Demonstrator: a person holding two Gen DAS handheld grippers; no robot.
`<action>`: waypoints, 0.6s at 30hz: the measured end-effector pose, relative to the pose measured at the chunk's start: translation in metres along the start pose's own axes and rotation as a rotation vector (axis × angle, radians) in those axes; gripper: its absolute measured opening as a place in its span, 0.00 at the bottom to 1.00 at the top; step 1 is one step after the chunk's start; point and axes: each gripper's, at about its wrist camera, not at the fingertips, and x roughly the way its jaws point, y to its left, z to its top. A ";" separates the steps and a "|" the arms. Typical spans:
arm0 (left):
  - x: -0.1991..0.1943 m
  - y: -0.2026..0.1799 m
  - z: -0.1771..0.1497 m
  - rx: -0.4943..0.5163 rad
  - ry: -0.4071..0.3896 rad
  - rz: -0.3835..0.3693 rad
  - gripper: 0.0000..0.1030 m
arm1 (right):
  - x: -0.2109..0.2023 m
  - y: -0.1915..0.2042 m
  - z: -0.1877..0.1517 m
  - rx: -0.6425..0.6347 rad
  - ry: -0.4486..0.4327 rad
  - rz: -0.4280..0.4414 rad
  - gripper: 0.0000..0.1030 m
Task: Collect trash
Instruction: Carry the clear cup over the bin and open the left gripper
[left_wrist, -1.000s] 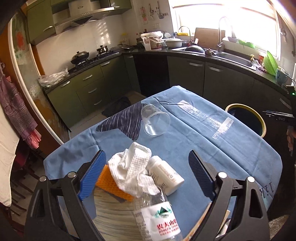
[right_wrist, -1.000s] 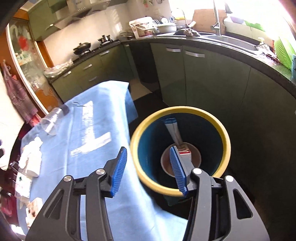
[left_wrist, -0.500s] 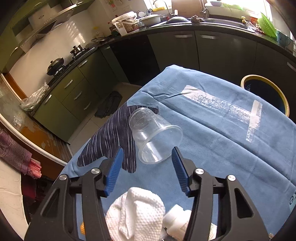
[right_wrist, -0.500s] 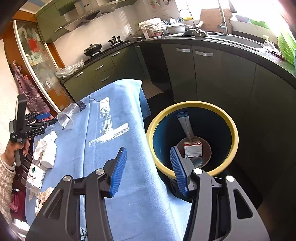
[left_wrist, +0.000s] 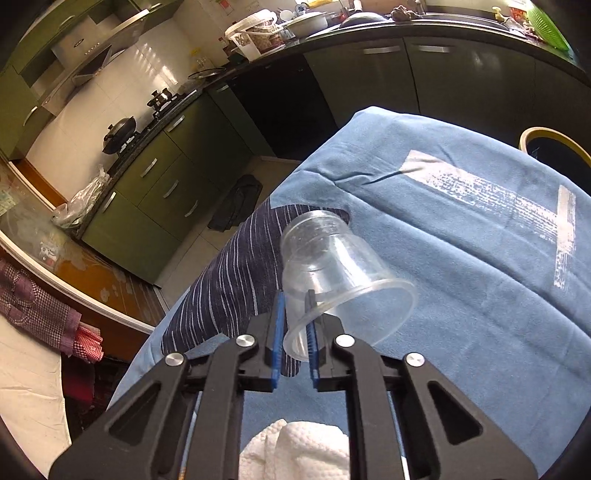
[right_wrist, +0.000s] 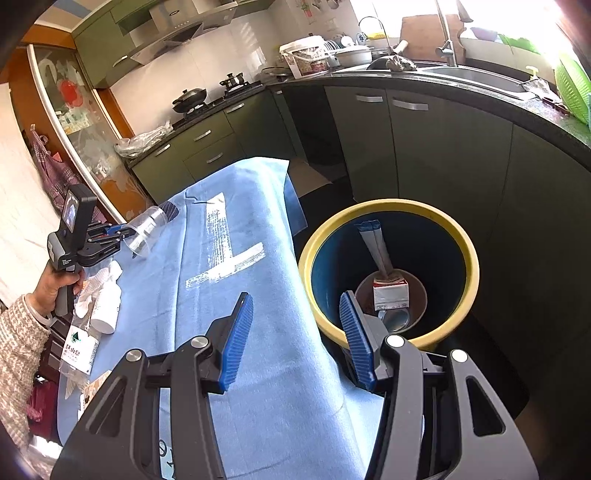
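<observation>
The left gripper had just been closing and its blue pads were pinched onto the wall of a clear plastic cup near the rim, one pad outside and one inside the mouth, so yeah, it had hold of the cup. The cup sat tipped on its side in the middle of the left wrist view, mouth toward the lower right, base toward the upper left, over a blue cloth with a dark striped patch just to its left. A crumpled white paper towel poked in at the bottom edge between the gripper's arms. In the right wrist view that same cup showed up at the left edge, with a person's hand gripping the handle below it. Lower left there lay a white pill bottle and a plastic water bottle, right beside the towel. The right gripper hung about half open with nothing between its pads, above the cloth's edge. A yellow-rimmed bin stood right of centre, just beside the cloth, with a small carton and other scraps at the bottom.
</observation>
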 end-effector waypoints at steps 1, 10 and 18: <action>-0.003 0.001 0.001 -0.007 -0.008 -0.004 0.06 | -0.001 0.000 0.000 0.001 -0.001 0.003 0.48; -0.075 0.007 0.006 -0.029 -0.134 -0.020 0.05 | -0.017 -0.002 -0.004 0.013 -0.029 0.029 0.48; -0.151 -0.042 0.022 0.002 -0.201 -0.141 0.05 | -0.053 -0.019 -0.019 0.034 -0.088 -0.027 0.49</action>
